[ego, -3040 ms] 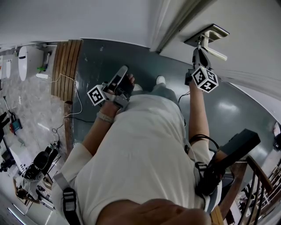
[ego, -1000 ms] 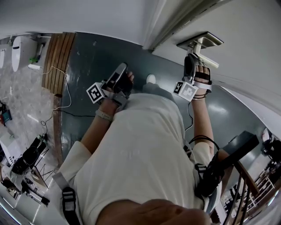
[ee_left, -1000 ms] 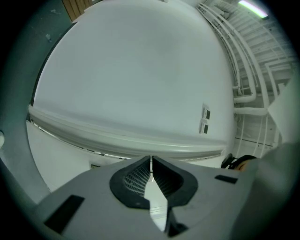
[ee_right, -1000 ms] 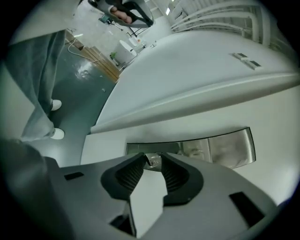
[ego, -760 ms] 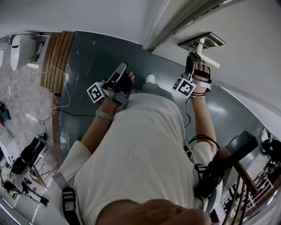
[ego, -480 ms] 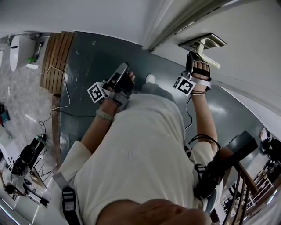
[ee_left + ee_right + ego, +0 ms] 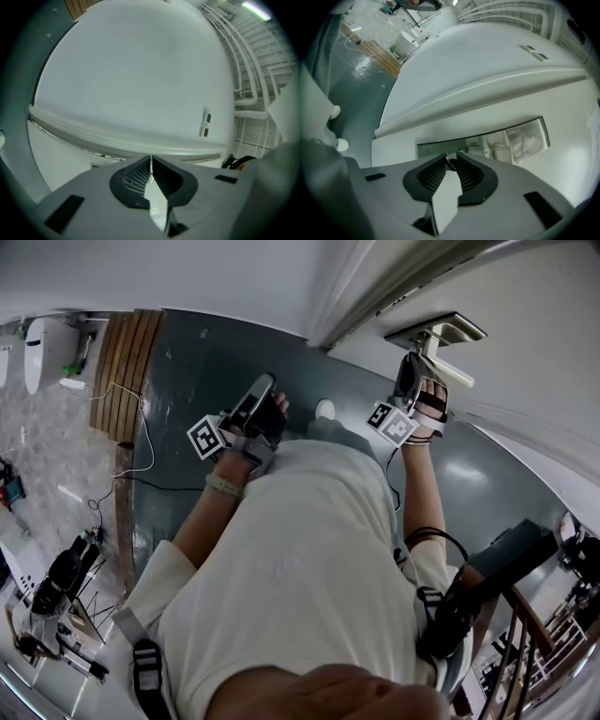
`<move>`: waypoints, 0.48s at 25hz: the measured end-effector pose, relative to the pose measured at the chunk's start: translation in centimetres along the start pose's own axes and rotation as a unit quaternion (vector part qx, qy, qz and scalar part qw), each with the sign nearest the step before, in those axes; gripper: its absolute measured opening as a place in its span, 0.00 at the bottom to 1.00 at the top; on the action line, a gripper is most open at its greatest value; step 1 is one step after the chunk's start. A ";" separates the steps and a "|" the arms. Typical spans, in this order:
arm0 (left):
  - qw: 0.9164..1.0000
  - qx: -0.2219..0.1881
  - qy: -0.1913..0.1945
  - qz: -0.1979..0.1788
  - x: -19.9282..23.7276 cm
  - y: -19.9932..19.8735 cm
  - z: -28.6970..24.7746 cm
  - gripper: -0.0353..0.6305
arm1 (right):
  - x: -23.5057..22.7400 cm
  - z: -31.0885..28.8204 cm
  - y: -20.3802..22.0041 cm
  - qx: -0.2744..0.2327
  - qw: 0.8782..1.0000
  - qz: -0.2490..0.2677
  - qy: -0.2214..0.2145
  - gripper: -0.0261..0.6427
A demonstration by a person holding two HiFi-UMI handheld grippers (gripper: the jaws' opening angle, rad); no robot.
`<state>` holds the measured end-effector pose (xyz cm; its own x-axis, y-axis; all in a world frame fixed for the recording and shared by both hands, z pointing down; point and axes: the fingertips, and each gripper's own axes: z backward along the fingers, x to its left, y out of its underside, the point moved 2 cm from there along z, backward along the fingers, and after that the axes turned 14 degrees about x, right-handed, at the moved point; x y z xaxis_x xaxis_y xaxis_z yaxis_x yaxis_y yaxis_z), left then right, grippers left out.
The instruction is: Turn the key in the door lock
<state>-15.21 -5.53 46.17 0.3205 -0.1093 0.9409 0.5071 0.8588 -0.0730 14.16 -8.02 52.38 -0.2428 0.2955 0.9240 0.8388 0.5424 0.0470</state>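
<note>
A metal lock plate with a lever handle sits on the white door. My right gripper reaches up to the plate. In the right gripper view its jaws have just been closing and their pads pinch a small dark key that stands in the plate. My left gripper hangs away from the door at waist height. In the left gripper view its jaws meet with nothing between them, facing a plain white wall.
Dark green floor lies below me. A wooden slat mat and a loose cable lie at the left, with gear on the floor beyond. A stair railing stands at the lower right.
The right gripper has rolled at the lock, so its marker cube now sits lower left of the hand. The left gripper has stayed where it was.
</note>
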 end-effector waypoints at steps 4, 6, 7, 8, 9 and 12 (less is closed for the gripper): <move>1.000 -0.001 -0.007 -0.001 0.4 -0.1 0.1 0.07 | -0.1 -0.4 0.3 -0.007 0.996 -0.082 -0.017 0.16; 1.000 -0.001 -0.010 -0.003 0.3 -0.2 0.1 0.07 | -0.4 -0.5 0.4 -0.012 0.992 -0.122 -0.025 0.16; 1.000 -0.001 -0.011 -0.004 0.1 -0.2 0.1 0.07 | -0.6 -0.5 0.4 -0.014 0.990 -0.140 -0.028 0.16; 1.000 -0.001 -0.012 -0.005 0.0 -0.2 0.1 0.07 | -0.8 -0.5 0.4 -0.016 0.987 -0.157 -0.030 0.16; 1.000 -0.001 -0.014 -0.005 -0.2 -0.2 0.1 0.07 | -0.9 -0.4 0.5 -0.019 0.984 -0.173 -0.033 0.16; 1.000 -0.001 -0.018 -0.009 -0.7 -0.1 0.0 0.07 | -1.6 -0.3 0.7 -0.026 0.974 -0.222 -0.048 0.16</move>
<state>-15.49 -5.54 45.51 0.2833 -0.1067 0.9531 0.5138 0.8560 -0.0569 15.34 -8.35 51.10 -0.6292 0.1139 0.7689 0.6638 0.5934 0.4553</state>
